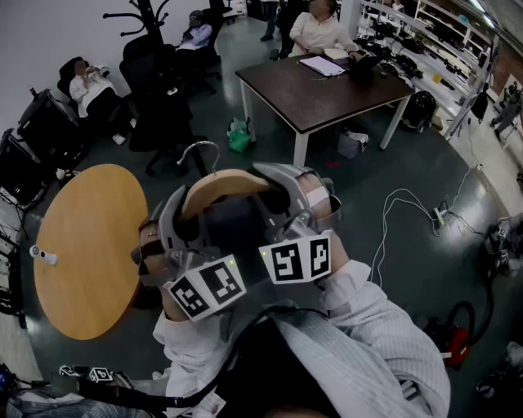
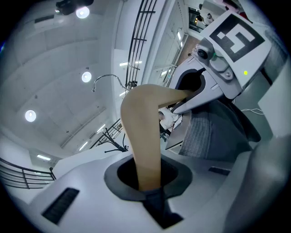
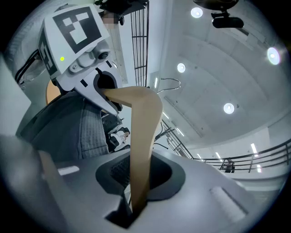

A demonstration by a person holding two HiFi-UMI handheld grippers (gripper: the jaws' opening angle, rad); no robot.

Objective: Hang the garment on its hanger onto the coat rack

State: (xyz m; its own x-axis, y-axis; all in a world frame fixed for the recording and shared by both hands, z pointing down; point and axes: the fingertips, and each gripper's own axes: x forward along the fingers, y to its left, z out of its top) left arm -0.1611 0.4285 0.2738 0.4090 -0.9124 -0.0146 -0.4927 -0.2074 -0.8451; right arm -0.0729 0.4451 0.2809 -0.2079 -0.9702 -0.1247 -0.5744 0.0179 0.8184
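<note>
A wooden hanger point(image 1: 221, 186) with a metal hook point(image 1: 202, 147) carries a dark garment point(image 1: 233, 224) and is held up in front of me. My left gripper point(image 1: 181, 214) is shut on its left arm and my right gripper point(image 1: 286, 192) on its right arm. In the left gripper view the tan hanger arm point(image 2: 143, 132) runs down between the jaws of the left gripper point(image 2: 148, 179). The right gripper point(image 3: 138, 182) clamps the other arm point(image 3: 143, 136) the same way. The black coat rack point(image 1: 145, 18) stands far off at the back left.
A round wooden table point(image 1: 82, 245) lies to my left. A dark rectangular table point(image 1: 327, 90) stands ahead on the right. Black office chairs point(image 1: 163, 106) and seated people are near the rack. Cables point(image 1: 400, 204) trail over the floor at right.
</note>
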